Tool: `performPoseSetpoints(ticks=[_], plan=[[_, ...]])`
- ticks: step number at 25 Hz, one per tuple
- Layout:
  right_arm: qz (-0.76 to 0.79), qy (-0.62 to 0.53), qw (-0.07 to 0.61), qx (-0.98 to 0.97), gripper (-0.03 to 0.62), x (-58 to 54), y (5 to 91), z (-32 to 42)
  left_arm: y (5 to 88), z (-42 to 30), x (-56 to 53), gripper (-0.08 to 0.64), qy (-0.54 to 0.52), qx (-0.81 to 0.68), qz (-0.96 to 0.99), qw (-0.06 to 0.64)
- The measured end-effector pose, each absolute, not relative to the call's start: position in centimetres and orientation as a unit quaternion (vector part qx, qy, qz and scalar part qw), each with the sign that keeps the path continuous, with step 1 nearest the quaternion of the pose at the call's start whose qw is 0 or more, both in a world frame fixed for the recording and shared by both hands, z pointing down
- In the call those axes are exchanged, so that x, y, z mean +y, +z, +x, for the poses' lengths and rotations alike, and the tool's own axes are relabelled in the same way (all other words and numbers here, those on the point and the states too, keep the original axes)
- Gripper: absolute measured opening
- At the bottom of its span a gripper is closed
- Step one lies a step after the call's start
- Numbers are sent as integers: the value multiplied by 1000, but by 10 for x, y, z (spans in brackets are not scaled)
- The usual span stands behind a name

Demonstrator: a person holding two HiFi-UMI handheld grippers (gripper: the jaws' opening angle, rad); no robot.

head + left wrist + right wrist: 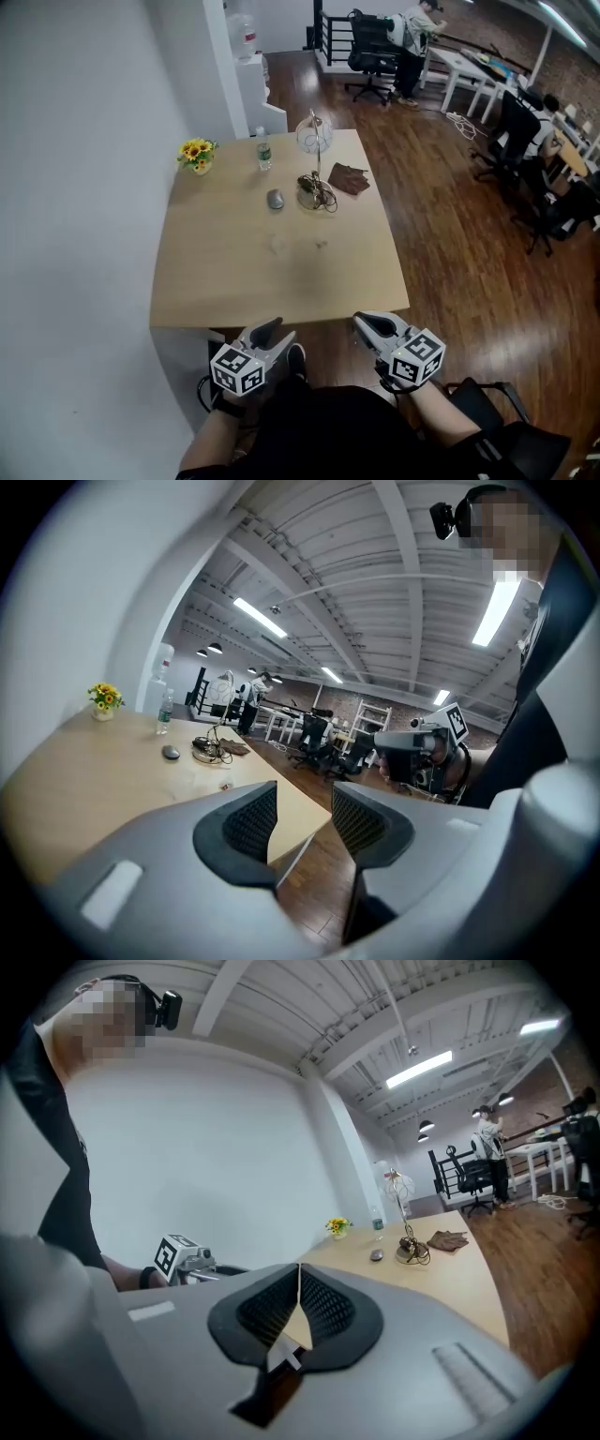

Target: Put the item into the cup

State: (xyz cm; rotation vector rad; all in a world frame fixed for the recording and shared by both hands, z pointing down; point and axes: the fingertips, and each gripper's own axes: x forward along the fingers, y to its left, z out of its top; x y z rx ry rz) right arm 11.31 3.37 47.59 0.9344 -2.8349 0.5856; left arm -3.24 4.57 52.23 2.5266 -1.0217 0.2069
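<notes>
Both grippers hang below the near edge of the wooden table (234, 272), close to my body. My left gripper (272, 330) (305, 819) is open, with only floor and the table edge showing in the gap. My right gripper (362, 322) (299, 1284) is shut, pads together and nothing between them. At the far end of the table stands a clear globe on a thin stem (315, 136) over a round base with tangled cables (317, 194). A small grey oval item (275, 199) (170, 753) lies beside it. A tiny speck (321, 246) lies mid-table. I see no plain cup.
A pot of yellow flowers (197, 154), a water bottle (263, 150) and a brown cloth (349, 178) sit at the far end. A white wall runs along the left. Office chairs (511, 131), desks and a person (412, 42) are across the wooden floor to the right.
</notes>
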Motion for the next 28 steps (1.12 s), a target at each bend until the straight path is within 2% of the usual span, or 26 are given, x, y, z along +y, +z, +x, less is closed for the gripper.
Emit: performPoseSetpoints(ticks=[12,22,23,25,28], plan=[[325,189,81,-923,8,-105,495,32,530,-108,-100,176,97,-327,919,199],[327,194,121,-917,11,-176,526,12,551,-110,-155,176,119,-308,920,211],[326,195,138,-915,21,-183,534,12,552,-110,-159,176,121,-311,919,213],[329,192,171,-909,97,-198,548,15,556,-111,-167,177,127,-320,915,211],[336,187,215,-898,106,-226,574,25,565,-113,-178,176,141,-331,909,210]])
